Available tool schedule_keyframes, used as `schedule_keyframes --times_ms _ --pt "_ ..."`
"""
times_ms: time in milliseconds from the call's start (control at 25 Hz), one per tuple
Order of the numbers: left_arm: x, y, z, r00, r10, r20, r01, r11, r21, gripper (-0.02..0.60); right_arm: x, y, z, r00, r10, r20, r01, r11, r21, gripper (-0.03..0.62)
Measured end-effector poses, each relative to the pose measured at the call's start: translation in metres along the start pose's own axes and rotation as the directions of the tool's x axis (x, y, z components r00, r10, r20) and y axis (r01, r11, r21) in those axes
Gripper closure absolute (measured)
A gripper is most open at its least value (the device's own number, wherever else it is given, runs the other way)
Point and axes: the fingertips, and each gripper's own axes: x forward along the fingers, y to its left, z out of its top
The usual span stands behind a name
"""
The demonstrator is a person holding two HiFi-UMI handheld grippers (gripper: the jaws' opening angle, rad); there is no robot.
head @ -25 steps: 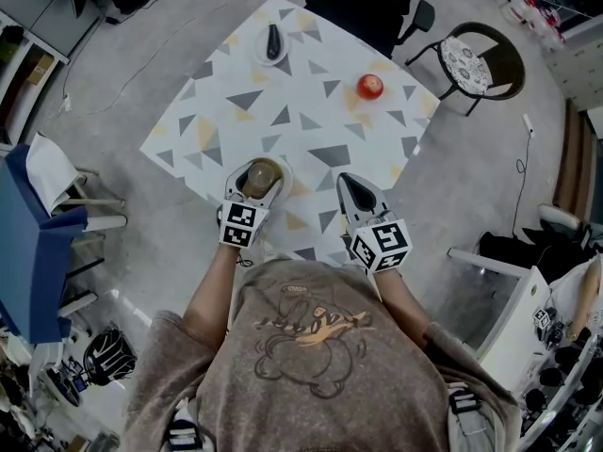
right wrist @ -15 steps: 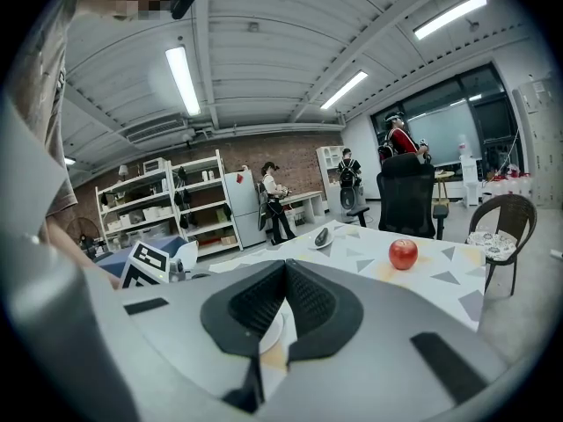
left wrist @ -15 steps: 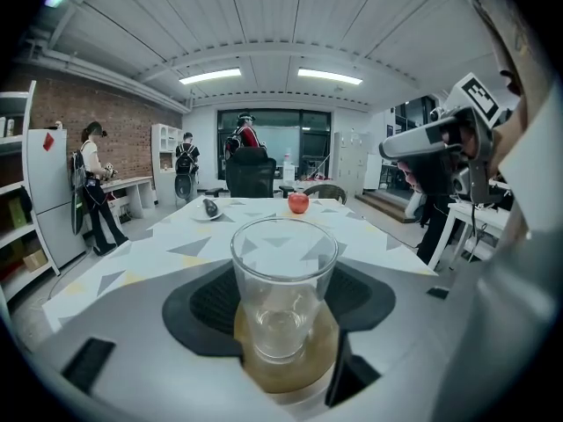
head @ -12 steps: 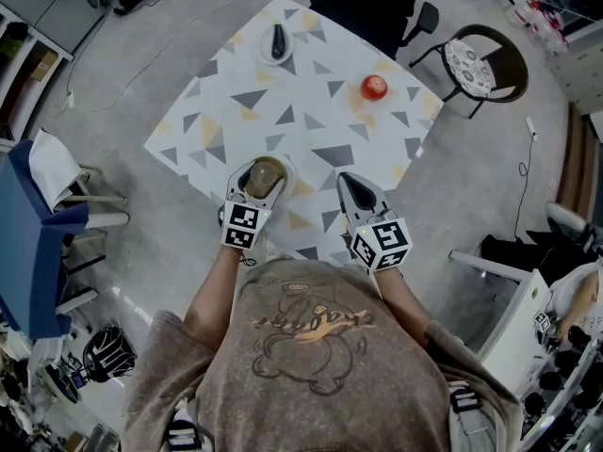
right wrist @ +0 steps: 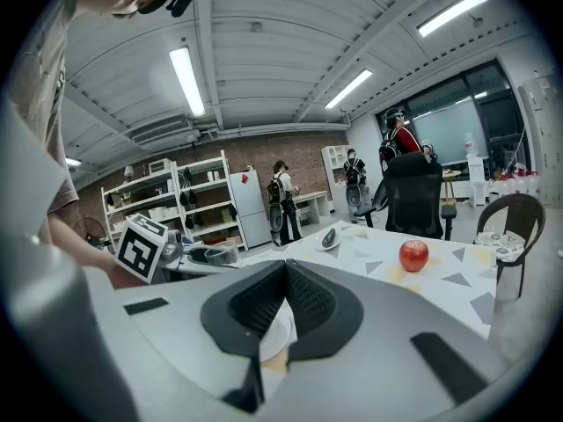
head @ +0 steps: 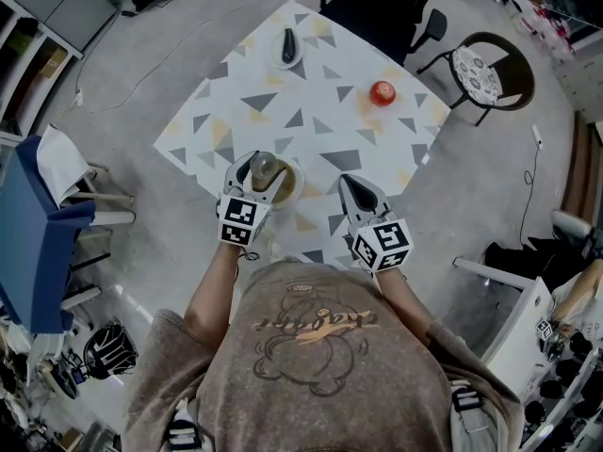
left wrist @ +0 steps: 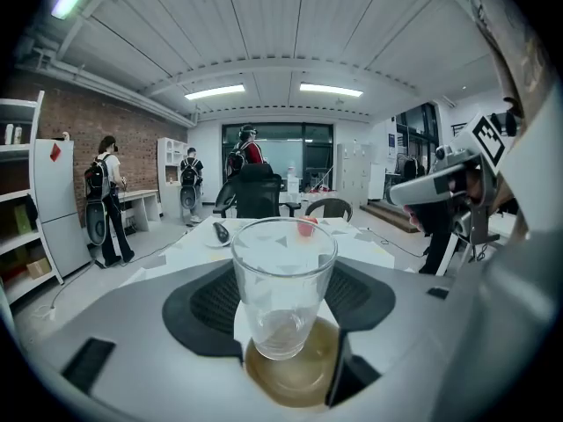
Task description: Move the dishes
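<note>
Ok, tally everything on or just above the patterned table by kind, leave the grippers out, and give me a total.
Glass: 1
Plates: 2, the brown-centred near one and the small far one
Apple: 1
Dark object lying on the far plate: 1
Total: 5

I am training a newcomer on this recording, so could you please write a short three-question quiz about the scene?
1. What do the jaws of the left gripper hold? A) spoon B) clear glass C) bowl
2. True or false: the jaws of the right gripper are shut with nothing between them.
3. Fill in: the apple on the table is coloured ____.
Key: 1 B; 2 true; 3 red.
</note>
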Motion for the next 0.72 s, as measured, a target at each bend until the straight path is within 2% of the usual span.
schedule_keyframes --times_ms 280,720 --pt "-0.004 0.022 0.03 0.999 0.043 0.032 -0.043 0.999 0.007 0.293 0.003 0.004 -0.001 1.0 0.014 0.003 -0.014 1.0 0.004 0.589" --pt "0.004 0.072 0.049 0.995 0.09 0.039 -0.089 0.996 -0.007 0.293 0.006 0.008 -0.003 1.0 0.019 -0.003 -0.019 1.0 0.011 0.589"
